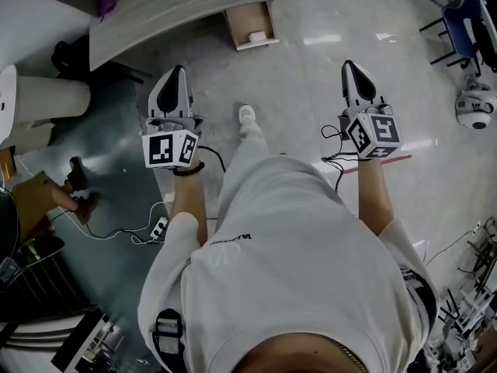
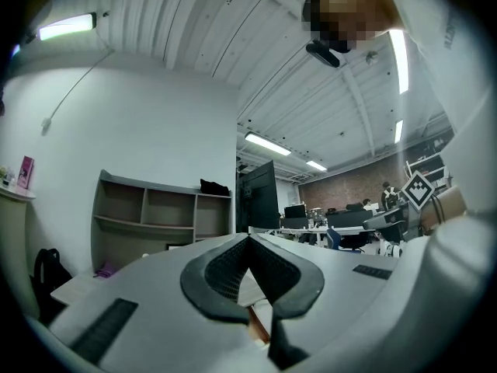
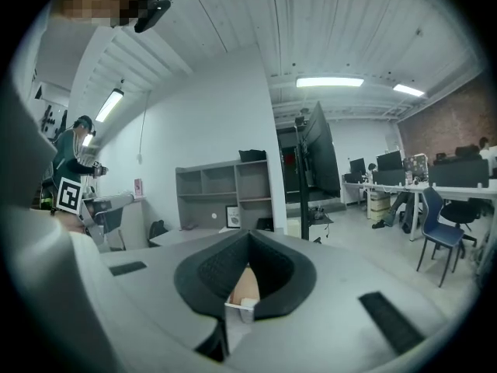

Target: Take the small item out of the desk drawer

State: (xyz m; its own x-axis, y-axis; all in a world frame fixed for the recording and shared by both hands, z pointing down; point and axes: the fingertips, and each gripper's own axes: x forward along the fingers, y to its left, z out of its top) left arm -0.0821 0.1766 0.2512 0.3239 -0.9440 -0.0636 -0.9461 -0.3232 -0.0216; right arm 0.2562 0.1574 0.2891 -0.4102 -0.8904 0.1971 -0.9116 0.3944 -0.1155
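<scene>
Item: small white object (image 1: pixel 256 36), lying in the open drawer (image 1: pixel 231 26) pulled out from the desk (image 1: pixel 155 18), near the drawer's front end and well apart from both your grippers. Handling, as a judgement: it looks light, stiff and boxy, so pinch it from above across its narrow sides, keeping clear of the drawer wall. Tools: your left gripper (image 1: pixel 176 71) and right gripper (image 1: pixel 350 67) both have their jaws closed on nothing.

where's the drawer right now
In the head view the drawer stands pulled open from the desk at top centre, ahead of the person, beyond and between the left gripper and right gripper; a small white item lies inside.
</scene>
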